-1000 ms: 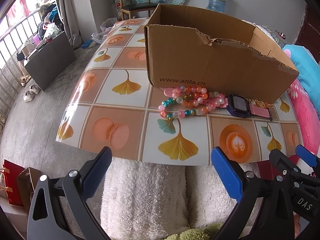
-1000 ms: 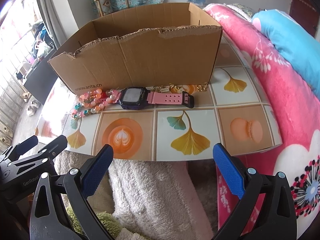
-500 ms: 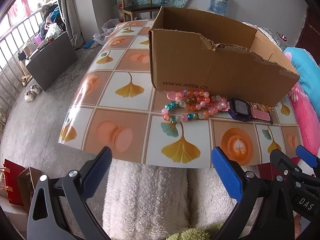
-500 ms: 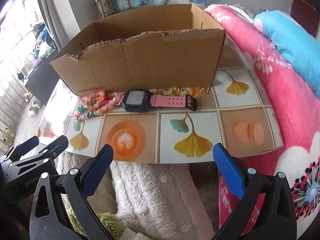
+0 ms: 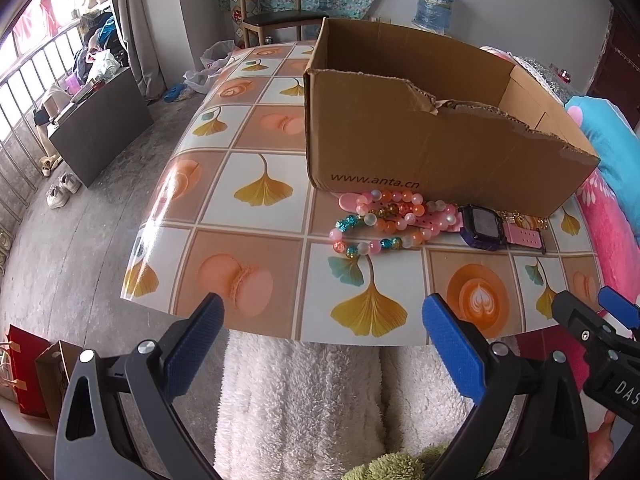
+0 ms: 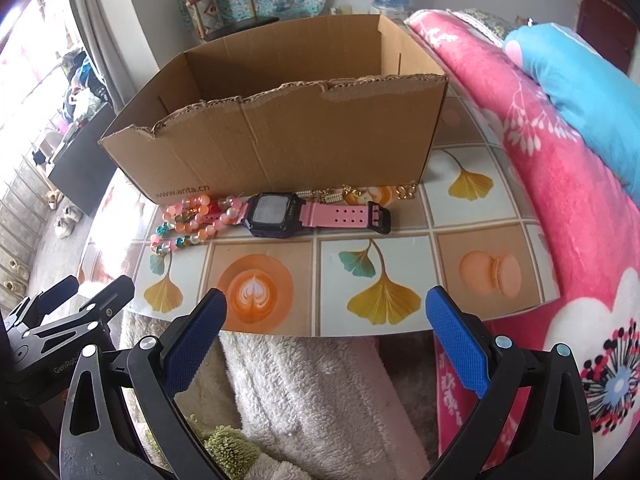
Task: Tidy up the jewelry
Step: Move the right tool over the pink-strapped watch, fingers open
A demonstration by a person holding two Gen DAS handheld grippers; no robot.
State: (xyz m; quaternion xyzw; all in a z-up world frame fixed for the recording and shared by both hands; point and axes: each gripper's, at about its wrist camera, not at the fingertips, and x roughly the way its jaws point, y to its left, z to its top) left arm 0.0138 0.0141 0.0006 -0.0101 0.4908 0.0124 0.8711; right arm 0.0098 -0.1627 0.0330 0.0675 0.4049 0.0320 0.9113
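An open cardboard box (image 5: 420, 152) (image 6: 288, 148) stands on the patterned table (image 5: 264, 240) (image 6: 360, 272). In front of it lie bead bracelets (image 5: 380, 220) (image 6: 188, 220), a pink-strapped digital watch (image 5: 484, 228) (image 6: 280, 216) and a gold chain (image 6: 360, 194) against the box's foot. My left gripper (image 5: 320, 344) is open and empty, hovering before the table's near edge, short of the beads. Over the same edge, my right gripper (image 6: 324, 340) is open and empty, facing the watch. Each gripper shows at the other view's side: right gripper (image 5: 600, 344), left gripper (image 6: 60, 320).
A white fluffy cloth (image 5: 300, 400) (image 6: 312, 392) lies below the table's edge. A pink floral blanket (image 6: 560, 200) and a blue pillow (image 6: 580, 88) border the table on the right. A chair (image 5: 276, 16) and a water jug (image 5: 434, 4) stand behind the box.
Both grippers have moved a little forward and up toward the table; the box and jewelry sit lower and nearer in both views. Both stay open.
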